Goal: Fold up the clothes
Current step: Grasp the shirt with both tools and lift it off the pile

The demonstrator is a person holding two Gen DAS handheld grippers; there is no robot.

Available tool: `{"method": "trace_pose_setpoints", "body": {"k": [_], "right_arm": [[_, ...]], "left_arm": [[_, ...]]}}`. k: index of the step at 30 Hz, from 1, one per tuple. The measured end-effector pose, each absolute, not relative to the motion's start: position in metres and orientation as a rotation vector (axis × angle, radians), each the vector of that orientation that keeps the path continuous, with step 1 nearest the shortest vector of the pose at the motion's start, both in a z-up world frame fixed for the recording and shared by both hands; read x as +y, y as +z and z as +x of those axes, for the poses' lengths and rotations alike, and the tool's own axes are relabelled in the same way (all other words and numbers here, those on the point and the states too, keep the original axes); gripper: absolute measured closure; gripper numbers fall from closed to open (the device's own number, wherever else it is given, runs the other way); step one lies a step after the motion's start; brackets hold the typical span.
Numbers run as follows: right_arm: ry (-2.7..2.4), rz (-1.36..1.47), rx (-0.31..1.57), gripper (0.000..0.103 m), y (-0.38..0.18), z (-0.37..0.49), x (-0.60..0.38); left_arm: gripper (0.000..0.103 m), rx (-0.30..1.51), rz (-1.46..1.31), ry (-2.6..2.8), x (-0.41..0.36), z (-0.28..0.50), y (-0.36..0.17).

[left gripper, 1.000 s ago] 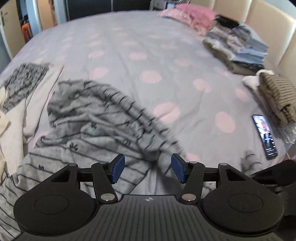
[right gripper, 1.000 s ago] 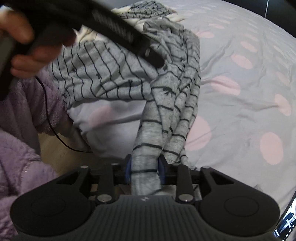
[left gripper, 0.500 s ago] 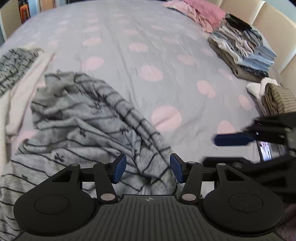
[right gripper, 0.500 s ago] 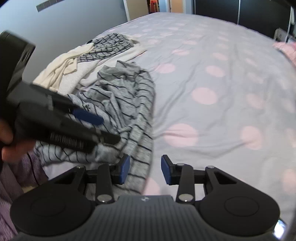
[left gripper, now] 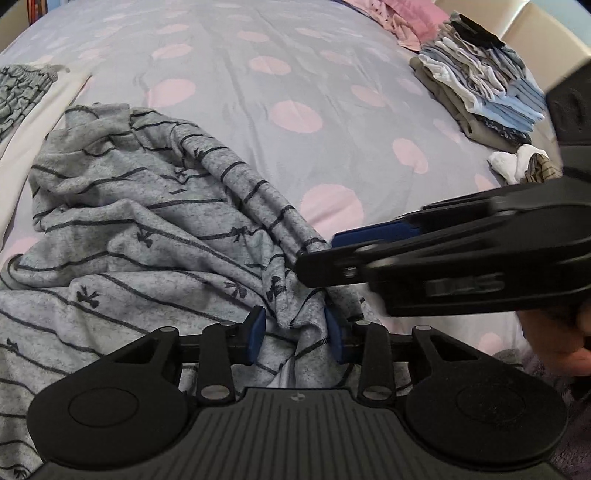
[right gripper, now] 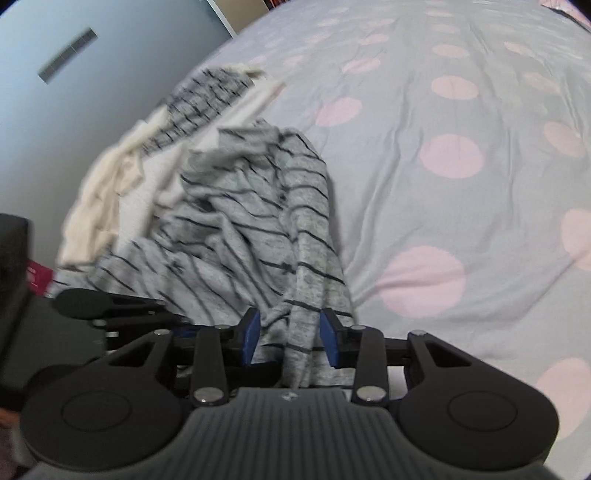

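Observation:
A crumpled grey garment with thin dark stripes and small bows [left gripper: 147, 221] lies at the near left of the bed. In the left wrist view, a bunched fold near its edge fills the gap between the blue pads of my left gripper [left gripper: 295, 334], which is shut on it. My right gripper [left gripper: 317, 254] comes in from the right, its fingertips on the end of a long fold just beyond my left one. In the right wrist view, the same garment [right gripper: 240, 221] runs into my right gripper [right gripper: 290, 336], whose pads close on a hanging strip of it.
The bed has a grey sheet with pink dots [left gripper: 295, 55]. At the far right stand a stack of folded clothes [left gripper: 480, 85] and a pink pile [left gripper: 413, 14]. Cream and checked garments [right gripper: 110, 184] lie at the left edge. A hand [left gripper: 561, 332] holds the right gripper.
A second ago the right gripper held a sleeve; it let go, swung left and now has cloth between its pads again. The left gripper moved down onto the garment and narrowed around a fold.

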State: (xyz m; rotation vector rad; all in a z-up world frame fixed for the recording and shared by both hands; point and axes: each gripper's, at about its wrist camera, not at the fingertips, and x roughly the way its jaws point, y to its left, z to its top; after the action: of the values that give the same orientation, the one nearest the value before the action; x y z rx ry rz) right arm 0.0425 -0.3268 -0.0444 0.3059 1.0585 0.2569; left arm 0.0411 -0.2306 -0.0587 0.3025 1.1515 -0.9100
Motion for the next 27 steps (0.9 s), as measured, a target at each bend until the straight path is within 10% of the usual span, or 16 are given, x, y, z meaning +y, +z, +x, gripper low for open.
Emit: {"method": "trace_pose_setpoints", "body": {"k": [2, 27], "right_arm": [[0.229, 0.285, 1.064, 0.095, -0.048, 0.043, -0.326], [-0.233, 0.203, 0.519, 0.100, 0.129, -0.056, -0.428]], "left_arm": [[0.093, 1.128, 0.323, -0.918, -0.231, 0.038, -0.057], [0.097, 0.453, -0.013, -0.595, -0.076, 0.048, 0.198]]}}
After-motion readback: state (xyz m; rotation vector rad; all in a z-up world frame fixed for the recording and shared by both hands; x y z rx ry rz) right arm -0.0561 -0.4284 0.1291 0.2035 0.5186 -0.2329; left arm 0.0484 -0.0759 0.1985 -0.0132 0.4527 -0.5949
